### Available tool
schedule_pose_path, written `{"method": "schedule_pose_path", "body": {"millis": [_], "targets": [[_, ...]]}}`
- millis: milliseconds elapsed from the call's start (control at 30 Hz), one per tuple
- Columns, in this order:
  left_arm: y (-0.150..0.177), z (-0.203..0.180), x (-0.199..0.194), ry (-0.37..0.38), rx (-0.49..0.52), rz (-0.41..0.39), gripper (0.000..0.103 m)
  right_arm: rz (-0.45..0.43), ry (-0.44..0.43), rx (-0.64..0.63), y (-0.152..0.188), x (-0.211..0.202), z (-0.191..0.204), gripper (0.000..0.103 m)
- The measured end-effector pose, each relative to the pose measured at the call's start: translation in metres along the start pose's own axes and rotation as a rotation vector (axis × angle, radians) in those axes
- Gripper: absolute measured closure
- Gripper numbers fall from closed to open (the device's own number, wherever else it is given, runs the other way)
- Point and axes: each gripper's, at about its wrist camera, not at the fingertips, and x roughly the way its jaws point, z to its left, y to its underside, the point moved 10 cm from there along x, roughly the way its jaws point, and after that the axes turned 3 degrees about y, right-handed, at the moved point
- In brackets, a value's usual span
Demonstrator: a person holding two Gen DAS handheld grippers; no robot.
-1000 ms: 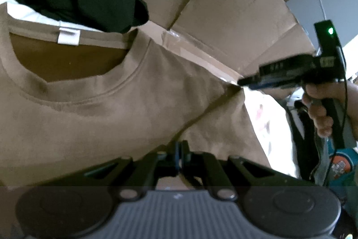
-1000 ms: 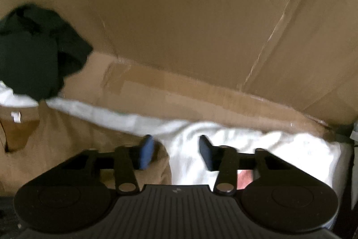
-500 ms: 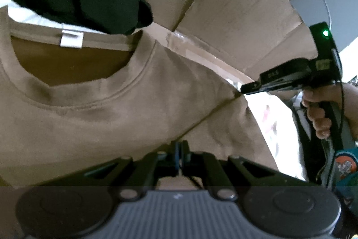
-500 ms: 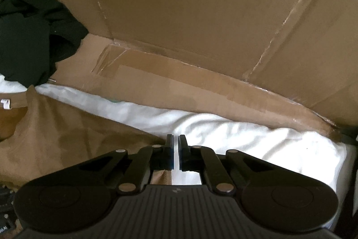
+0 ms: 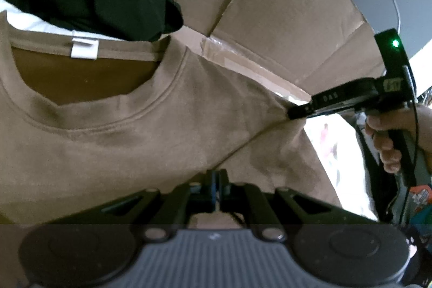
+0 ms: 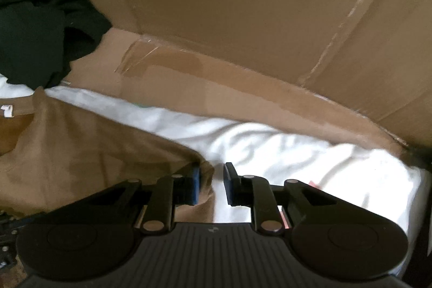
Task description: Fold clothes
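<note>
My left gripper (image 5: 216,186) has its jaws closed tight on a pinch of the brown t-shirt (image 5: 113,142), whose fabric fills my view from nine o'clock across to four o'clock. At eleven o'clock the neckline carries a white tag (image 5: 84,48), and I can read nothing on it. At three o'clock my right gripper (image 5: 297,114) touches the shirt's shoulder corner; its side bears pale letters that look like "DAS", and a green light (image 5: 395,43) glows on it above the hand (image 5: 388,136) holding its handle. From the right wrist view, that right gripper (image 6: 212,186) stands a little apart, having just been opening, and the shirt's edge lies slack between the pads, neither pressing on it. A black garment (image 6: 40,26) is heaped at ten o'clock. White bedding (image 6: 297,150) runs bare from centre to four o'clock, and cardboard (image 6: 243,4) walls rise behind it across twelve o'clock.
</note>
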Motion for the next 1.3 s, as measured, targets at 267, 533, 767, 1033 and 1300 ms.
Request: {"method": "schedule_pose_path", "body": {"millis": [267, 533, 767, 1033, 1300], "targets": [[-0.001, -0.004, -0.004, -0.036, -0.017, 0.022, 0.086, -0.038, -0.020, 0.008, 0.000, -0.018, -0.001, 0.042], [-0.002, -0.016, -0.032, -0.089, -0.011, 0.000, 0.073, -0.096, -0.066, 0.036, 0.009, -0.057, -0.012, 0.032], [0.005, -0.040, -0.067, -0.093, 0.013, 0.003, 0.065, -0.150, -0.112, 0.059, 0.037, -0.101, -0.026, 0.032], [0.037, -0.070, -0.091, -0.087, 0.042, 0.049, 0.065, -0.203, -0.154, 0.060, 0.079, -0.149, -0.031, 0.032], [0.070, -0.096, -0.093, -0.045, 0.066, 0.112, 0.065, -0.217, -0.157, 0.095, 0.132, -0.176, -0.049, 0.032]]}}
